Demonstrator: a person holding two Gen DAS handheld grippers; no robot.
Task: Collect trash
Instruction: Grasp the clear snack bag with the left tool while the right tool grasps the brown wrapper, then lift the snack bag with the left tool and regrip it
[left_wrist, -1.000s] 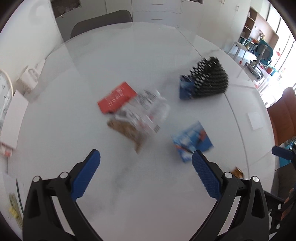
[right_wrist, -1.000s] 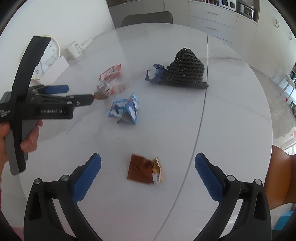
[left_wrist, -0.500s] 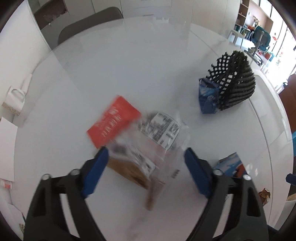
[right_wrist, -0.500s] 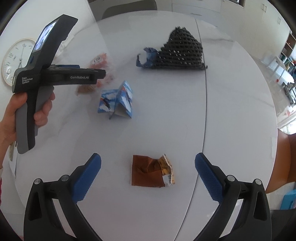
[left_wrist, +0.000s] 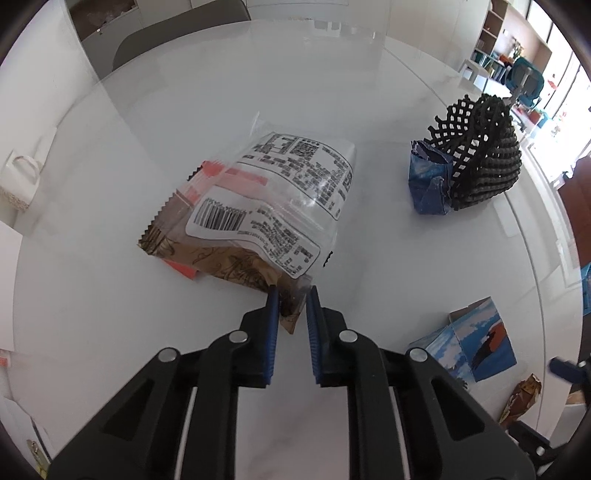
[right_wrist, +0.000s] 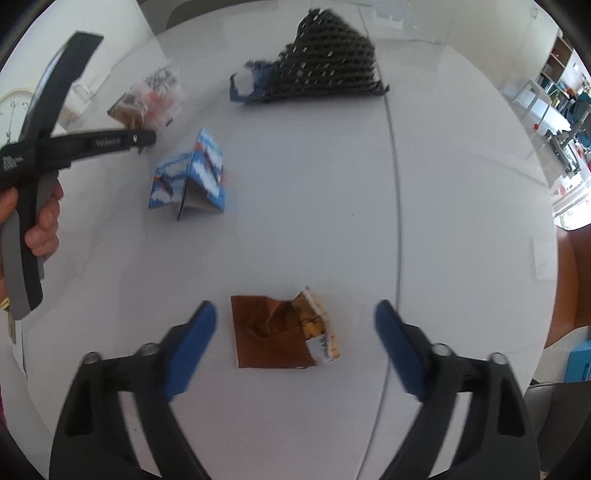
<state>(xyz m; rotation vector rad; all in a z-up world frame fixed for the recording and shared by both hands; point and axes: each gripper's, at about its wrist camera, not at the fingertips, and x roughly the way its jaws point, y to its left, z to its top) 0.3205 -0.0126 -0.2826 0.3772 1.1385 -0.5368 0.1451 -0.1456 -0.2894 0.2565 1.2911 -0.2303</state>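
Blue-padded tongs on the left gripper (left_wrist: 290, 301), wide apart a second ago above the pile, are now pinched onto the near corner of a brown snack wrapper (left_wrist: 225, 264) that lies under a clear printed bag (left_wrist: 291, 192), with a red packet (left_wrist: 183, 271) peeking out beneath; the jaws are closing on it. Across the white table (left_wrist: 332, 92), the right gripper (right_wrist: 293, 334) has dropped toward a crumpled brown wrapper (right_wrist: 273, 334), its jaws narrowing either side of it but not yet touching. A blue carton (right_wrist: 192, 175) and the black mesh bag (right_wrist: 328, 59) with blue paper beside it wait untouched. Judging by this, the first two pieces are about to be lifted; most of the trash remains on the tabletop.
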